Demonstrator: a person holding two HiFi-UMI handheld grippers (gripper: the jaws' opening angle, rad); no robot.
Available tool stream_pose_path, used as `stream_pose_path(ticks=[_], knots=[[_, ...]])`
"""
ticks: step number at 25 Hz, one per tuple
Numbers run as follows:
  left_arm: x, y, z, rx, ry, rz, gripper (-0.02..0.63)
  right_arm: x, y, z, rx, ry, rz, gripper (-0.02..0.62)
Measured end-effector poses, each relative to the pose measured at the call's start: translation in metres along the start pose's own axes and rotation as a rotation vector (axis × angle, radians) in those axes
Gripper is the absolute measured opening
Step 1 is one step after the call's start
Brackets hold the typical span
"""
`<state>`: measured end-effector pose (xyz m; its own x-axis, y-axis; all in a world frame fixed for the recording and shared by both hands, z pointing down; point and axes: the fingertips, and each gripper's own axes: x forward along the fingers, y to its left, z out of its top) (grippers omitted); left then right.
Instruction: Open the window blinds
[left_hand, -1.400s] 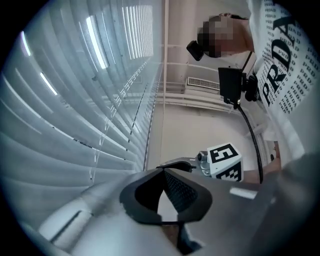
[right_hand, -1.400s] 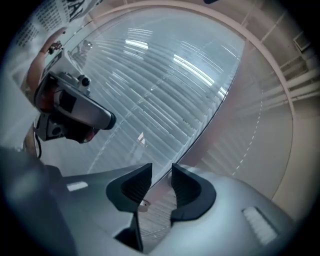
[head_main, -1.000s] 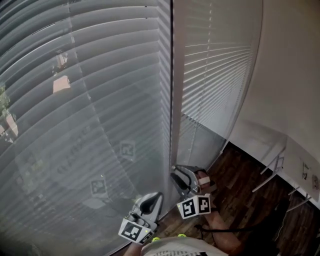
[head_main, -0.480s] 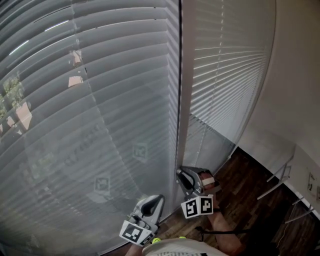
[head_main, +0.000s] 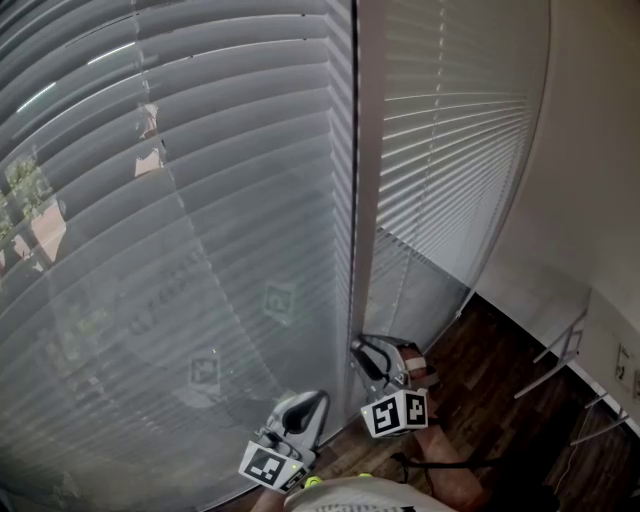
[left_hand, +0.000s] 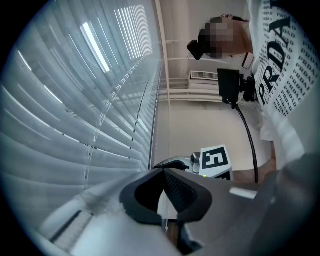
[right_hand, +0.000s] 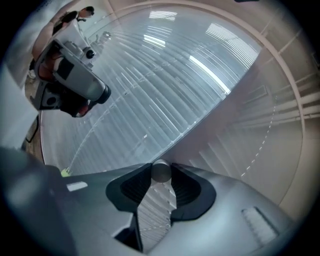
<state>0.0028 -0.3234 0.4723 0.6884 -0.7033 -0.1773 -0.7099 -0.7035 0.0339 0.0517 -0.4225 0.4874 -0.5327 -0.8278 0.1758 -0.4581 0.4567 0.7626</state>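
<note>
At the foot of the window frame, your right gripper (right_hand: 161, 175) has just been closing its jaws and now pinches the round grey tilt wand (right_hand: 160, 171) between their tips. The white horizontal-slat window blinds (head_main: 200, 200) cover the whole left pane, just beside the wand. Your left gripper (left_hand: 163, 171), near the right one, has its jaw tips pressed together.

head view: above, down onto blinds (head_main: 200, 200) | gripper views: close, same blinds
</note>
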Motion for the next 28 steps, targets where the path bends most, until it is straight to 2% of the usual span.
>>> stream_pose_path(ticks=[7, 17, 23, 28], knots=[[0.001, -0.001, 0.006, -0.028, -0.026, 0.001, -0.009, -0.001, -0.004, -0.002, 0.326, -0.056, 0.041, 0.123], [-0.001, -0.001, 0.001, -0.010, -0.002, -0.013, -0.009, 0.000, -0.010, -0.008, 0.831, -0.149, 0.091, 0.121], [0.000, -0.002, 0.001, -0.012, -0.006, -0.015, -0.009, 0.000, -0.012, -0.008, 0.893, -0.162, 0.099, 0.121], [0.000, -0.003, 0.002, -0.020, -0.011, -0.016, -0.009, 0.000, -0.012, -0.008, 0.898, -0.164, 0.096, 0.123]])
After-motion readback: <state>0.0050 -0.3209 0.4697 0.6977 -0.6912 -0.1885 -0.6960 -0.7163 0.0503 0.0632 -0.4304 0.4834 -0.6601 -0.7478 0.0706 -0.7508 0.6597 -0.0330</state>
